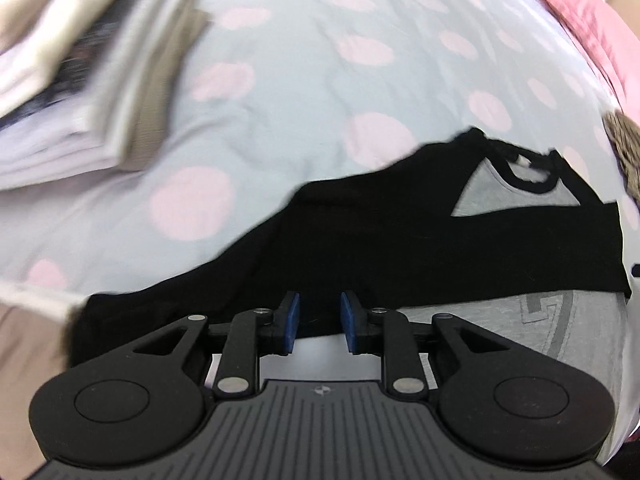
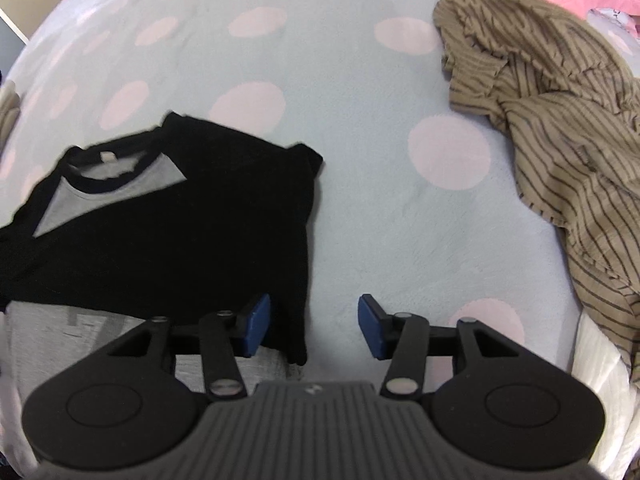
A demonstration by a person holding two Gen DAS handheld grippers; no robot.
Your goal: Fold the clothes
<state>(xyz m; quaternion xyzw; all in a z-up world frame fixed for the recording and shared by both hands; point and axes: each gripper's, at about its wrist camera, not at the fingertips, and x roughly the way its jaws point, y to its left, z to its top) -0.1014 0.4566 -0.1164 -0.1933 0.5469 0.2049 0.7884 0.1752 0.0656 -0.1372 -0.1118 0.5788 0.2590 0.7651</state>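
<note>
A grey T-shirt with black sleeves and a black collar (image 1: pixel 400 236) lies flat on the bed, both sleeves folded in across its chest. It also fills the left half of the right wrist view as the T-shirt (image 2: pixel 180 220). My left gripper (image 1: pixel 319 322) hovers over the folded black sleeve near the shirt's left side, open with a narrow gap and nothing between its blue pads. My right gripper (image 2: pixel 314 326) is wide open over the shirt's right edge; its left finger is above the black sleeve and its right finger above the bedspread.
The bedspread (image 2: pixel 360 120) is pale blue with pink dots. A stack of folded clothes (image 1: pixel 80 92) lies at the far left. A crumpled brown striped garment (image 2: pixel 560 120) lies to the right. Pink bedding (image 1: pixel 592 28) lies behind.
</note>
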